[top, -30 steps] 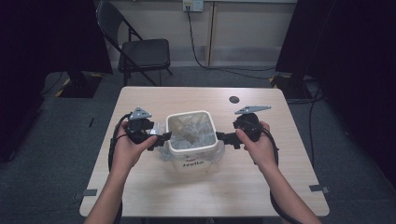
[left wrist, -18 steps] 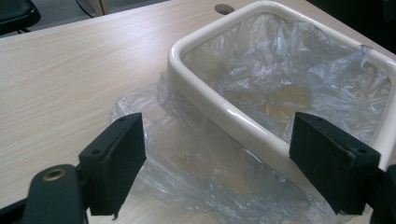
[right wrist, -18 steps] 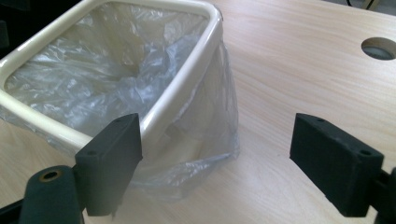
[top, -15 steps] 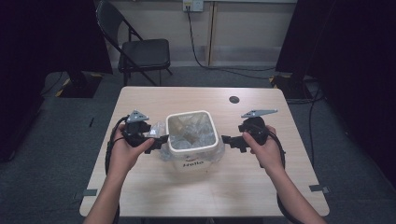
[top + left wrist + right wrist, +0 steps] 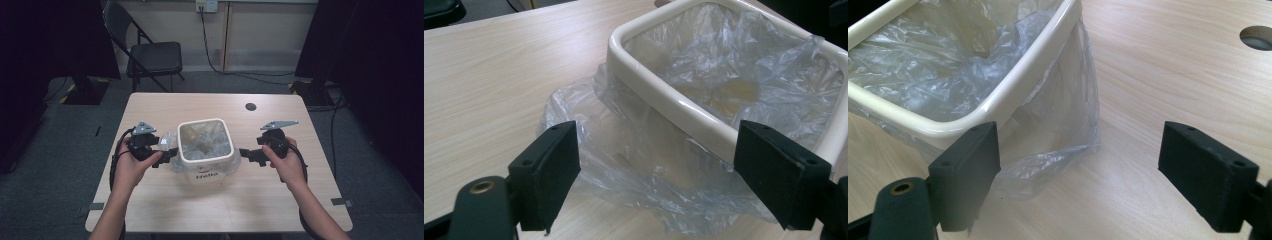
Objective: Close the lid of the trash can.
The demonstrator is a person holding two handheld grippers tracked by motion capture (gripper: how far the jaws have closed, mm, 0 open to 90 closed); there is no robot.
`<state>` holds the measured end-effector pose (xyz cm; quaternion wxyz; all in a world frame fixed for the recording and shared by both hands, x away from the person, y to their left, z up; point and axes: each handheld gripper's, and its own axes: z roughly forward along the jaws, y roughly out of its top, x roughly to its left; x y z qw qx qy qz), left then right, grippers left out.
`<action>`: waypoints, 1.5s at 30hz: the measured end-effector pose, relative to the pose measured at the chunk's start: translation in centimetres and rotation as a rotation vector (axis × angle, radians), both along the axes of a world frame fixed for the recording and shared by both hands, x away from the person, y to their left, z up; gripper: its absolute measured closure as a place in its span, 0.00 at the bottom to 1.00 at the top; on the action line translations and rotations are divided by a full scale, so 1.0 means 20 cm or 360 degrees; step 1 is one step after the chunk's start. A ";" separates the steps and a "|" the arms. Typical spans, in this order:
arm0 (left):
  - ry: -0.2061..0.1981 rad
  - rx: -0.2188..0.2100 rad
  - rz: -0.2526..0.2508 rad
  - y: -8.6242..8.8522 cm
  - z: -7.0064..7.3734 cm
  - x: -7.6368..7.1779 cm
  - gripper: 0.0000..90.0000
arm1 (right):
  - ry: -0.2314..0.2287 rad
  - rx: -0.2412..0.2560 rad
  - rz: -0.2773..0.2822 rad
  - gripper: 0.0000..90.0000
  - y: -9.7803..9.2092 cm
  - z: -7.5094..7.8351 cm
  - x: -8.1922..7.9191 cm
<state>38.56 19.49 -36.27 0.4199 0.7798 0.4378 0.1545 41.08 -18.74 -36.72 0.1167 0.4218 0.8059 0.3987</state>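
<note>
- Your desk (image 5: pixel 165 107) is bare wood apart from the work at its middle and a small dark cable hole (image 5: pixel 250 106) near the far edge, so you have room to move on both sides.
- The cream bin (image 5: pixel 206 150) stands upright at the middle of the desk, between your two hands, with its rim square to you.
- The clear plastic liner (image 5: pixel 624 165) sits inside the bin and spills over the rim, pooling in loose folds on the desk on both sides. In the right gripper view the overhang (image 5: pixel 1068 125) hangs down the wall to the wood.
- Your left gripper (image 5: pixel 169 154) is just beside the bin's left wall, jaws wide apart and holding nothing, with the loose film lying between them.
- Your right gripper (image 5: pixel 247 153) sits a little off the right wall, jaws likewise spread and empty.
- To dress the liner well, I judge you should pinch only film, below the rim, and draw each side down evenly; catching the rim itself could tip the bin.
</note>
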 end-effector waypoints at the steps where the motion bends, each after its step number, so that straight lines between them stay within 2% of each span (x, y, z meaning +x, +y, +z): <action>1: 0.0000 0.0014 -0.0011 0.00 0.00 0.00 0.20 | 0.0000 -0.0002 0.0001 0.18 0.00 -0.01 0.00; 4: 0.0002 0.0010 -0.0007 0.01 -0.01 -0.01 0.20 | -0.0007 -0.0017 0.0005 0.18 -0.02 -0.02 0.00; 8: 0.0012 0.0023 -0.0001 0.02 -0.02 -0.01 0.20 | -0.0009 -0.0011 0.0006 0.18 -0.03 -0.02 -0.01; 12: 0.0014 0.0001 0.0008 0.03 -0.03 -0.02 0.20 | -0.0008 -0.0004 0.0015 0.18 -0.04 -0.03 -0.01; 13: 0.0014 0.0019 0.0003 0.03 -0.03 -0.03 0.20 | -0.0003 -0.0002 0.0014 0.18 -0.05 -0.04 -0.01; 17: 0.0015 0.0019 0.0003 0.04 -0.04 -0.03 0.20 | 0.0000 -0.0006 0.0013 0.18 -0.06 -0.06 -0.02; 19: 0.0015 0.0003 0.0012 0.04 -0.05 -0.04 0.20 | 0.0007 0.0001 0.0014 0.18 -0.07 -0.07 -0.02; 25: 0.0021 0.0018 0.0011 0.05 -0.07 -0.05 0.21 | 0.0007 0.0027 0.0015 0.18 -0.08 -0.08 -0.03; 34: 0.0035 0.0012 0.0035 0.07 -0.09 -0.06 0.21 | 0.0017 0.0016 0.0030 0.18 -0.09 -0.12 -0.04; 40: 0.0034 0.0033 0.0027 0.08 -0.10 -0.07 0.21 | 0.0024 0.0020 0.0031 0.18 -0.11 -0.13 -0.04; 41: 0.0035 0.0020 0.0032 0.08 -0.11 -0.07 0.21 | 0.0027 0.0017 0.0031 0.18 -0.11 -0.14 -0.04; 45: 0.0039 0.0047 0.0031 0.09 -0.11 -0.08 0.21 | 0.0026 0.0017 0.0030 0.18 -0.12 -0.15 -0.05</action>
